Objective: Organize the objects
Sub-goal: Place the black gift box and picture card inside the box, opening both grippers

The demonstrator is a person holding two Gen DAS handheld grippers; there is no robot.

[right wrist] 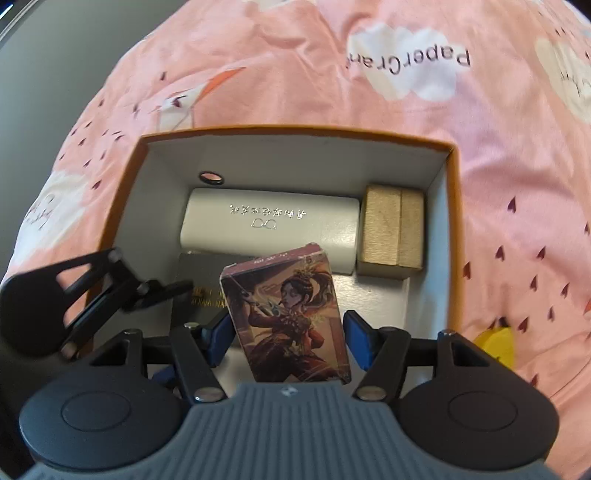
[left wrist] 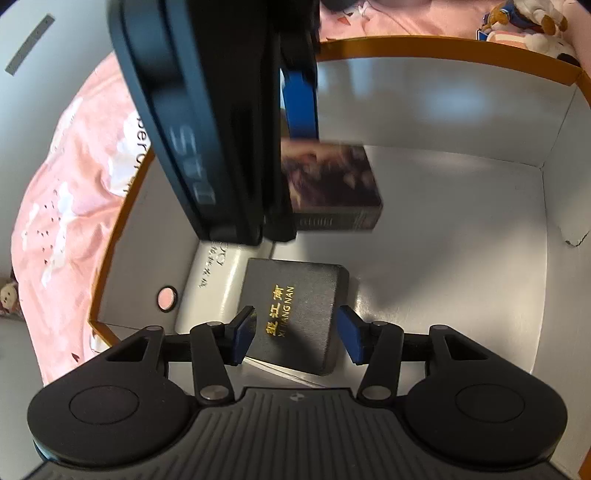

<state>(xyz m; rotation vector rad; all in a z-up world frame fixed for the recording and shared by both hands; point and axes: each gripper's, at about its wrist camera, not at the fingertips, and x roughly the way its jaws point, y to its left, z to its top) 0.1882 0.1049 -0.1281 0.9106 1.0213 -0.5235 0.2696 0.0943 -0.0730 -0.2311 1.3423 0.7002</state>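
Note:
An open orange-rimmed box (right wrist: 452, 206) with white walls (left wrist: 461, 110) lies on a pink bedsheet. Inside are a white case (right wrist: 269, 225), a tan wooden block (right wrist: 391, 229), a black booklet with gold letters (left wrist: 295, 314) and an illustrated card pack (right wrist: 291, 317). My left gripper (left wrist: 297, 334) is open, its blue pads on either side of the black booklet, not touching it. My right gripper (right wrist: 284, 339) is open around the card pack, with gaps at both pads. In the left wrist view the right gripper (left wrist: 295, 103) stands over the card pack (left wrist: 332, 177).
The pink sheet (right wrist: 332, 74) with white clouds surrounds the box. A yellow object (right wrist: 498, 343) lies right of the box. Soft toys (left wrist: 524, 26) sit beyond the box's far wall. A small round hole (left wrist: 166, 297) is in the box wall.

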